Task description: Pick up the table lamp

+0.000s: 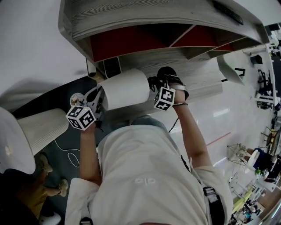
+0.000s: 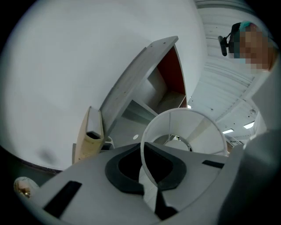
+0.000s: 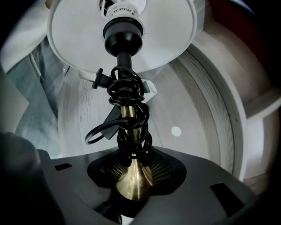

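Head view: 1 table lamp (image 1: pixel 127 88), left fingers (image 2: pixel 79 184) pinching its shade (image 2: pixel 206 132), right fingers (image 3: pixel 197 176) clamping its brass stem (image 3: pixel 131 180).

Shelf unit (image 1: pixel 131 13) close ahead; ribbed lampshade (image 1: pixel 44 127) crowds left; right open.

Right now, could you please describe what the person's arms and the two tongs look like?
The left tongs and right tongs have broad grey shells with black pads. The left cube and right cube are white with black square markers. The person wears a white short-sleeved shirt, which leaves the forearms bare.
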### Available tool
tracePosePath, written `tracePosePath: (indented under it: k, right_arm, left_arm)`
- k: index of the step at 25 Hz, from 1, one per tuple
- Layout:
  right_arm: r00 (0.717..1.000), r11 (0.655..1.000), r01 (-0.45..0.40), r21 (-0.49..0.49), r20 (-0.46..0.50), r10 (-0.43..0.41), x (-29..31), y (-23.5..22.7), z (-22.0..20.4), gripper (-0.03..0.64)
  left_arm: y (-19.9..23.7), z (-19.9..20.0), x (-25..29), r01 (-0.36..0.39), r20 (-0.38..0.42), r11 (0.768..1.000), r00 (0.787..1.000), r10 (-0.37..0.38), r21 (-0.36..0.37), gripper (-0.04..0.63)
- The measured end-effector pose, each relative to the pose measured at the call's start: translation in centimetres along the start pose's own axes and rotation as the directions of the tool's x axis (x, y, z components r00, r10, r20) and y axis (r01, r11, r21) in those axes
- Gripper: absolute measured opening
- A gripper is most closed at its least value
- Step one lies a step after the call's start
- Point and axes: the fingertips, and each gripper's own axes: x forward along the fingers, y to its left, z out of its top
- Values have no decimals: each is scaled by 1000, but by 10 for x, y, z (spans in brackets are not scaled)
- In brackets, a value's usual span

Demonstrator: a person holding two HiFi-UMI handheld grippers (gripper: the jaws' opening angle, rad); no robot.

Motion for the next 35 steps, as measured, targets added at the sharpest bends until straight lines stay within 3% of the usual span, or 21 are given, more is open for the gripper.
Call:
tracePosePath:
  k: [8,19,35]
  right_arm:
    - [997,999,37,13,-70,-36,-49,-14,-62,166]
    - [987,993,110,43,-124,-104,-100,-28,-121,164]
    - [979,988,142,56,-158,-132,-114,-22,-154,163]
  left_arm:
    - [-53,-3,38,109,13,994,994,-109,-24,18]
    - [-113,-1,71,220,11,976,975,-220,3,18]
    - [-140,-8,84,261,-20,965,965,-261,29,18]
